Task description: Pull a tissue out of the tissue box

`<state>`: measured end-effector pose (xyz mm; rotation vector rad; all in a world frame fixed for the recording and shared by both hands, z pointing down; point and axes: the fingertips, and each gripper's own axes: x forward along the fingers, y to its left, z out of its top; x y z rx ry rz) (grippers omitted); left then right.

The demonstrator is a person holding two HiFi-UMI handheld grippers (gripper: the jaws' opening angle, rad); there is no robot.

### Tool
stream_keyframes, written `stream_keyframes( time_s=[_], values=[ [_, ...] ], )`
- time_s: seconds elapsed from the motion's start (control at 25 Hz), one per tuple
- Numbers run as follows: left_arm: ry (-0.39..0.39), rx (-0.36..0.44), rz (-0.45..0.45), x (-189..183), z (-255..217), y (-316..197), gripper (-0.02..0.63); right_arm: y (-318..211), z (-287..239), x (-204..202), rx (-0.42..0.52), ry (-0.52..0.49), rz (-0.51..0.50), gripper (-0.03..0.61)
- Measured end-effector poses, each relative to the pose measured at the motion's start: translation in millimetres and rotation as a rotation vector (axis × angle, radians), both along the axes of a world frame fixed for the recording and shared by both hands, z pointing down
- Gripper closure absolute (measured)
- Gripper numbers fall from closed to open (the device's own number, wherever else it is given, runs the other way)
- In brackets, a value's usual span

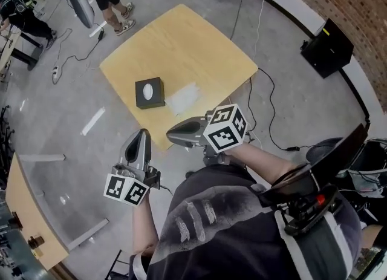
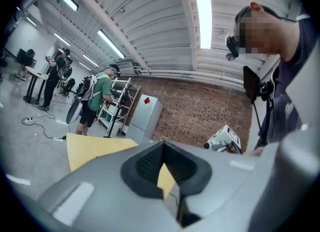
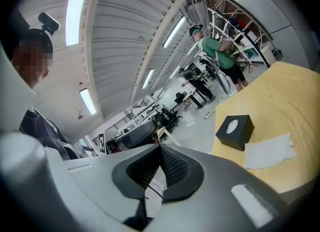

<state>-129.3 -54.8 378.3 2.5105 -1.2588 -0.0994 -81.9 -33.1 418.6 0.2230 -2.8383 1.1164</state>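
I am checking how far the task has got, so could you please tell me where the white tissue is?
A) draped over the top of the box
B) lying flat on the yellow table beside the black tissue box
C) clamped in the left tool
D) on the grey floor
B: the white tissue lies flat on the yellow table, just beside the black tissue box.

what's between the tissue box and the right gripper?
One loose white tissue, flat on the table beside the tissue box, toward the right gripper; the rest is bare. Clear in the head view.
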Motion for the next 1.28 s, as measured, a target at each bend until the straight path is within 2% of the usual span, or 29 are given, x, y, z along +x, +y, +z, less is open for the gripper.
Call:
stream_keyframes(
  time_s=[0.2,0.44,0.72,0.88,1.28],
  values=[
    [0.028,0.010,0.014,-11.4,-4.2,32.8,0.614,39.1,-14.0,-24.4,0.065,0.030,-0.016,0.580],
    [0.013,0.056,0.038,-37.9,-13.2,67.0,0.613,67.4,-32.2,-55.5,0.127,0.005,0.013,0.580],
    [0.030,0.092,0.075,-45.7,-17.4,91.3,0.613,90.9,-32.0,-73.9,0.185,0.077,0.005,0.580],
    [0.097,0.091,0.116,-44.1,-21.7,95.2,0.612,93.2,-33.3,-76.2,0.188,0.086,0.030,0.580],
    [0.080,0.074,0.217,-1.5,-29.1,91.1,0.613,87.0,-44.7,-37.3,0.164,0.070,0.139,0.580]
  ],
)
